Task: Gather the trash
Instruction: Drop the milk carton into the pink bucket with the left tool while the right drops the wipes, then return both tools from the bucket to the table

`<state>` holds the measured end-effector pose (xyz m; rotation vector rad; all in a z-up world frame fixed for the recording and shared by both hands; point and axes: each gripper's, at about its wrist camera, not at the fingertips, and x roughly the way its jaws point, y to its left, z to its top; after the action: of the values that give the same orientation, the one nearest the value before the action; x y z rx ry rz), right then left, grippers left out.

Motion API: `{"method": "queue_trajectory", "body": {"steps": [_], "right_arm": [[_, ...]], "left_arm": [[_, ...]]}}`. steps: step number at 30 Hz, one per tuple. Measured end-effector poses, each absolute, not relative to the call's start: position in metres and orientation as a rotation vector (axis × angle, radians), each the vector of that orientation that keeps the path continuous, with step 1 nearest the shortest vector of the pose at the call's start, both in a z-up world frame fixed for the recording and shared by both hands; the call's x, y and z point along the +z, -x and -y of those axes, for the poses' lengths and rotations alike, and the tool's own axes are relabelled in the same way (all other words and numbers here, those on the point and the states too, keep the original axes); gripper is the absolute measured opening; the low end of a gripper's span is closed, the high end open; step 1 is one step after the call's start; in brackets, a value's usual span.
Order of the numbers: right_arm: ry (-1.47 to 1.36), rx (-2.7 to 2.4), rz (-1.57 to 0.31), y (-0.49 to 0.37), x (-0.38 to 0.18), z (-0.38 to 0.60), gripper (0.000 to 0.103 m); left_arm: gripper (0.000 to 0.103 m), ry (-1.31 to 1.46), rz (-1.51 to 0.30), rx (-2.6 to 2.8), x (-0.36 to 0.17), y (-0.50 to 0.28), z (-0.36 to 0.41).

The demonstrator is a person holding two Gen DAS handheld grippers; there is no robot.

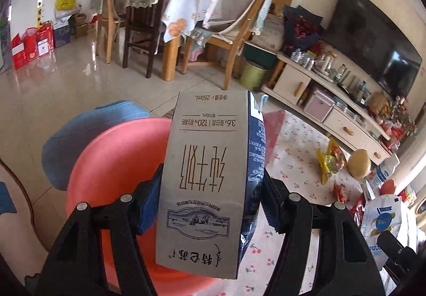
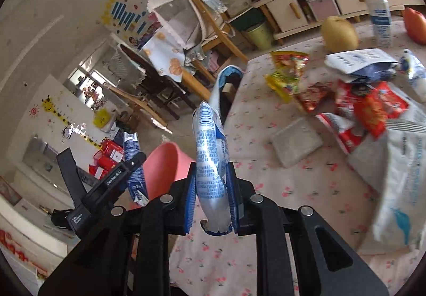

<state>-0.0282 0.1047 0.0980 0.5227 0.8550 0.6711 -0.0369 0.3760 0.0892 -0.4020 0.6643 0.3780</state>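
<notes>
My left gripper (image 1: 210,189) is shut on a grey and navy 250 mL milk carton (image 1: 205,179), held upside down above a pink bin (image 1: 111,179) beside the table. My right gripper (image 2: 213,184) is shut on a crumpled white and blue plastic wrapper (image 2: 210,160), held over the table edge near the same pink bin (image 2: 165,165). The left gripper with its carton (image 2: 134,163) also shows in the right wrist view, left of the bin. More trash lies on the floral tablecloth (image 2: 266,163): yellow and red snack wrappers (image 2: 290,72), red packets (image 2: 367,107) and a large white bag (image 2: 404,163).
A pear (image 2: 339,33), a white bottle (image 2: 379,11) and a clear flat lid (image 2: 297,141) sit on the table. A blue stool (image 1: 87,136) stands behind the bin. Dining chairs (image 1: 143,16), a green bin (image 1: 253,73) and a TV cabinet (image 1: 319,99) stand beyond.
</notes>
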Motion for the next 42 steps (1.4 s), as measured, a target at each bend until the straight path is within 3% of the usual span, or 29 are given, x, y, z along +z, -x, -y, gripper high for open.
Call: {"method": "queue_trajectory", "body": {"steps": [9,18,20,22,26,28,33,42], "right_arm": [[-0.410,0.788,-0.916,0.011,0.100,-0.232,0.023],[-0.330,0.767,-0.998,0.004,0.080,-0.280,0.026],[-0.323,0.758,-0.987,0.006,0.081,-0.280,0.038],[-0.302,0.731,-0.963,0.011,0.083,-0.278,0.060],[-0.281,0.692,-0.919,0.014,0.091,-0.265,0.068],[-0.277,0.672,-0.899,0.017,0.094,-0.257,0.078],[-0.278,0.626,-0.886,0.023,0.098,-0.235,0.088],[-0.216,0.576,-0.825,0.040,0.106,-0.201,0.091]], "left_arm": [[0.066,0.502,-0.734,0.490,0.068,0.034,-0.446],[0.067,0.582,-0.810,0.529,0.042,0.036,-0.477],[0.071,0.588,-0.815,0.531,0.039,0.035,-0.477],[0.075,0.583,-0.805,0.542,0.039,0.035,-0.474],[0.083,0.547,-0.770,0.562,0.044,0.036,-0.468],[0.084,0.525,-0.759,0.576,0.046,0.036,-0.467],[0.086,0.539,-0.658,0.567,0.057,0.041,-0.464],[0.090,0.480,-0.450,0.483,0.079,0.042,-0.436]]}}
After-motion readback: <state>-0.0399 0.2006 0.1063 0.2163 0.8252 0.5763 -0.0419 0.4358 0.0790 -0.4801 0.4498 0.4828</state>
